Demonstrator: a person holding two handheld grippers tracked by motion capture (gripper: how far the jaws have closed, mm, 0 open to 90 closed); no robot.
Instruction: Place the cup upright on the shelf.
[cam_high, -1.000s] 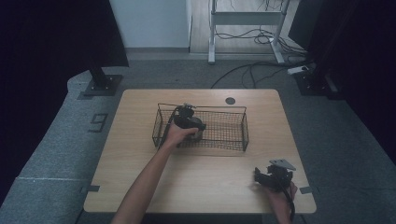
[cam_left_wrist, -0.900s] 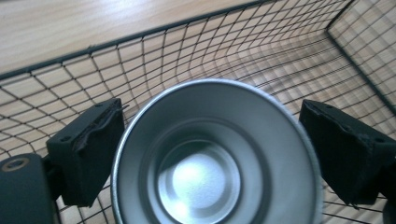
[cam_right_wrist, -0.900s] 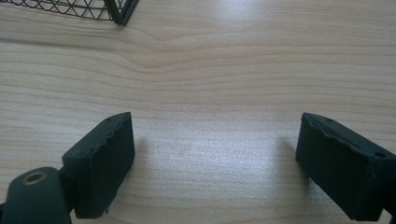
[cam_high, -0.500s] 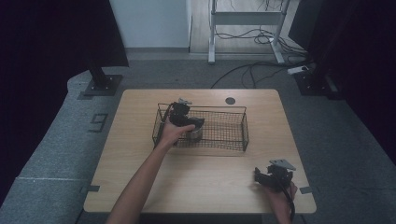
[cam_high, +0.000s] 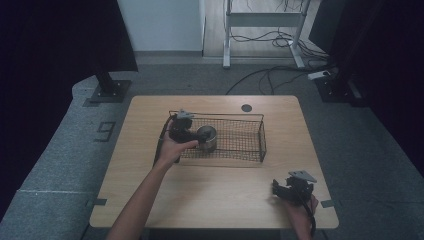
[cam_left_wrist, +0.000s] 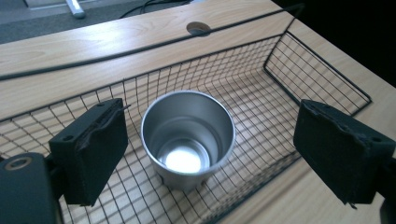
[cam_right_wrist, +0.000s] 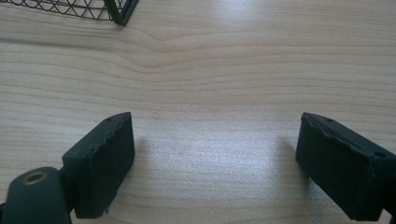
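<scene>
A shiny metal cup (cam_high: 206, 138) stands upright and empty in the left part of a black wire basket (cam_high: 250, 150) on the wooden table. My left gripper (cam_high: 192, 135) is at the basket's left end, pointing at the cup. In the left gripper view the cup (cam_left_wrist: 187, 137) sits between and just beyond the wide-open pads (cam_left_wrist: 93, 149), untouched. My right gripper (cam_high: 277, 189) rests near the table's front right corner. In the right gripper view it is open (cam_right_wrist: 215, 140) over bare wood, holding nothing.
The basket's right part (cam_left_wrist: 322, 70) holds nothing. A round cable hole (cam_high: 246, 107) lies behind the basket. A basket corner (cam_right_wrist: 119, 11) shows at the top of the right gripper view. Cables and stand legs lie on the floor beyond the table (cam_high: 150, 200).
My left hand and gripper have shifted left toward the basket's left end, uncovering the cup. The right gripper has not moved.
</scene>
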